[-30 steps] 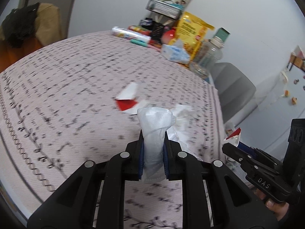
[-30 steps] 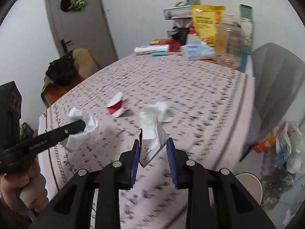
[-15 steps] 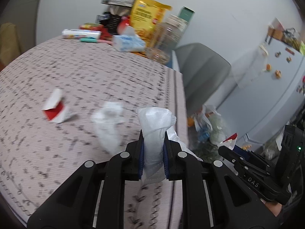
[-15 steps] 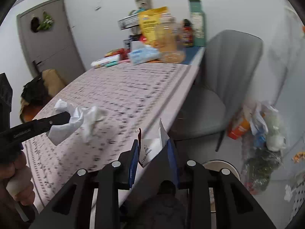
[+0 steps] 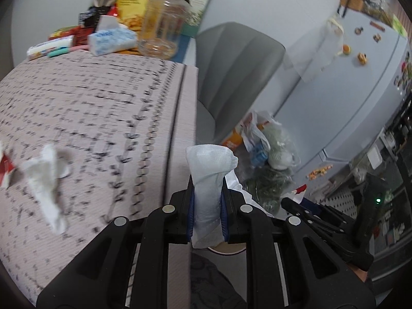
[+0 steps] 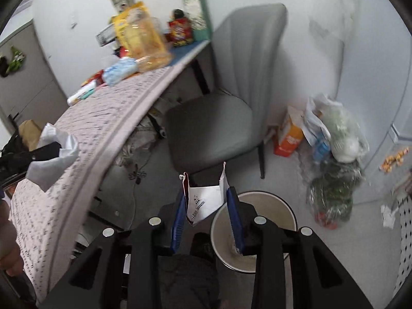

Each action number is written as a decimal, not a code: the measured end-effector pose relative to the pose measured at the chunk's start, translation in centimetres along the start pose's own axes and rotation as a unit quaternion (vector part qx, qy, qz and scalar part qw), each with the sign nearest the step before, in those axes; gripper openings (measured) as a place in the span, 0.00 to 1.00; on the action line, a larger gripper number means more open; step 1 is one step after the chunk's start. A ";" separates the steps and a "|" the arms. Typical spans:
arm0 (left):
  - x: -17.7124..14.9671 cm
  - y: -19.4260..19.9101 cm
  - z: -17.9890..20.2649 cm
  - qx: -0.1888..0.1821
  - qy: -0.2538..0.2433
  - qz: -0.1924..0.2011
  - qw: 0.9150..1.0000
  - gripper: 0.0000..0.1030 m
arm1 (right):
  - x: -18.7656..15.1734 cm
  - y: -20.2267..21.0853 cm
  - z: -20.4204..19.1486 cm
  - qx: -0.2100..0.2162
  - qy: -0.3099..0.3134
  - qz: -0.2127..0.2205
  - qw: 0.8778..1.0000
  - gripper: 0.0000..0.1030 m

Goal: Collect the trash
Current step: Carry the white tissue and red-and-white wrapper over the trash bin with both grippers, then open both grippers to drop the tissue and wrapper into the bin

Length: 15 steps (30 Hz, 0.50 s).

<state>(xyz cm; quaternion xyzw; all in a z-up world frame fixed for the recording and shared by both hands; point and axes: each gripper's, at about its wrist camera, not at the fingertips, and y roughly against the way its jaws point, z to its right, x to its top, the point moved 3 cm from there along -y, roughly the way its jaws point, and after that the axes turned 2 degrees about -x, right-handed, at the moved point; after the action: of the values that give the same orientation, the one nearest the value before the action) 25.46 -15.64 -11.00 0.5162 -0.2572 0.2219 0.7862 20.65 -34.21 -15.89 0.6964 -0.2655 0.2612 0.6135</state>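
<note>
The left tongs (image 5: 207, 207) clench a crumpled tissue (image 5: 209, 177) and the right tongs (image 6: 207, 212), just opening, loosely hold a torn wrapper (image 6: 203, 200) beside the bin (image 6: 253, 231), apparently for dropping.

bin (image 6: 253, 234) right of table (image 6: 85, 139), before chair (image 6: 213, 128)

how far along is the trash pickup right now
Nothing clearly binned yet. In hand: the left gripper is shut on a white tissue wad; the right gripper carries a torn paper wrapper between its jaws, which have just been opening, above the bin. Left: a crumpled tissue and a red-and-white scrap on the table.
</note>
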 end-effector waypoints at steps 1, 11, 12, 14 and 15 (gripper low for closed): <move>0.0 -0.6 0.4 -0.001 -0.003 -0.004 1.000 0.16 | -0.1 -0.3 0.6 -0.001 -0.004 -0.001 1.000 0.31; -0.1 -6.2 4.6 -0.008 -0.036 -0.051 0.998 0.16 | -2.1 -4.1 6.4 -0.006 -0.049 -0.030 0.998 0.61; -0.3 -6.9 5.1 -0.010 -0.039 -0.058 0.998 0.16 | -2.5 -4.2 7.2 -0.010 -0.056 -0.032 0.998 0.61; -0.7 -8.0 6.1 -0.014 -0.046 -0.069 0.996 0.16 | -2.9 -4.2 8.4 -0.014 -0.068 -0.033 0.997 0.62; -0.8 -8.5 6.4 -0.016 -0.049 -0.074 0.996 0.16 | -3.1 -4.0 9.0 -0.017 -0.074 -0.033 0.997 0.62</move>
<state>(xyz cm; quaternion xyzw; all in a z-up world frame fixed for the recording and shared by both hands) 28.94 -24.77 -15.26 0.5314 -0.2597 0.1339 0.7951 21.54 -42.59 -21.92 0.7118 -0.2916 0.1841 0.6119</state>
